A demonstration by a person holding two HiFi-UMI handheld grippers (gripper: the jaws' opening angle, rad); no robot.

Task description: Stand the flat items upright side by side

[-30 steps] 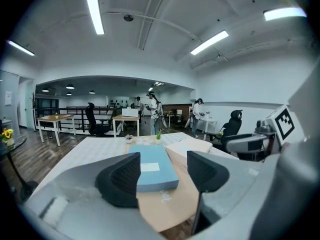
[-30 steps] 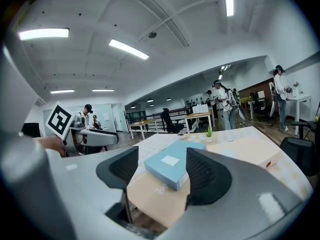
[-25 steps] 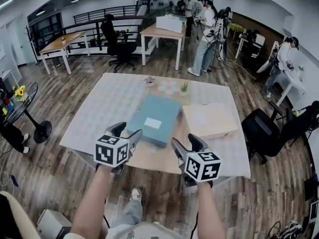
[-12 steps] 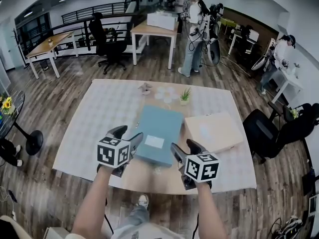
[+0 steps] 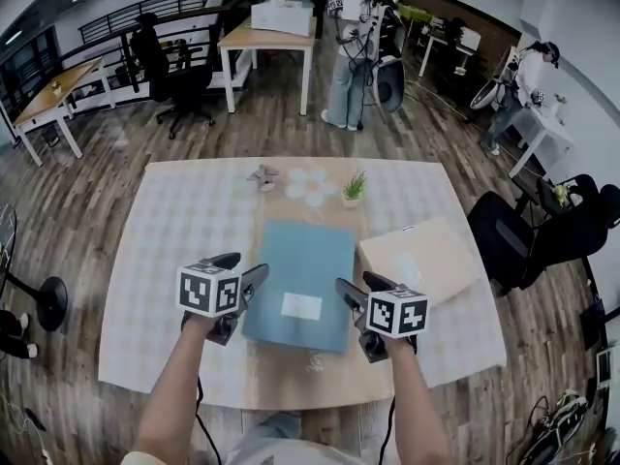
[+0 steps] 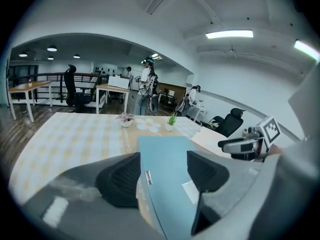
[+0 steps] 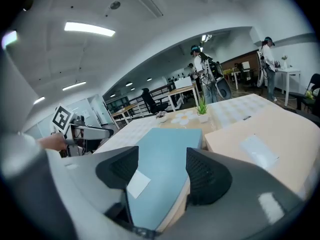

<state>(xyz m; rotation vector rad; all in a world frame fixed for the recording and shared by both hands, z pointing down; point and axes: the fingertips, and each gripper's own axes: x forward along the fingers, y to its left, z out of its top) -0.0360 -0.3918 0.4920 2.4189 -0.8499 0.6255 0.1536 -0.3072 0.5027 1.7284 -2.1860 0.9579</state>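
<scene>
A flat teal box (image 5: 300, 271) with a white label lies on the table's middle, and a flat tan box (image 5: 418, 260) lies to its right, both lying flat. My left gripper (image 5: 244, 271) hovers at the teal box's front left edge with its jaws open. My right gripper (image 5: 360, 289) hovers at the box's front right edge, also open. In the left gripper view the teal box (image 6: 167, 156) shows between the open jaws of the left gripper (image 6: 162, 173). In the right gripper view the teal box (image 7: 167, 144) lies ahead of the right gripper (image 7: 157, 171), with the tan box (image 7: 265, 134) on the right.
The table (image 5: 174, 231) has a pale checked cloth. A small green plant (image 5: 354, 189), a little flower pot (image 5: 262, 175) and white flower-shaped mats (image 5: 308, 184) sit at the far side. Black office chairs (image 5: 513, 245) stand to the right; people (image 5: 354, 46) stand beyond.
Both grippers have moved forward over the table and now flank the teal box's near end. Their jaws stay equally wide. The boxes have not moved.
</scene>
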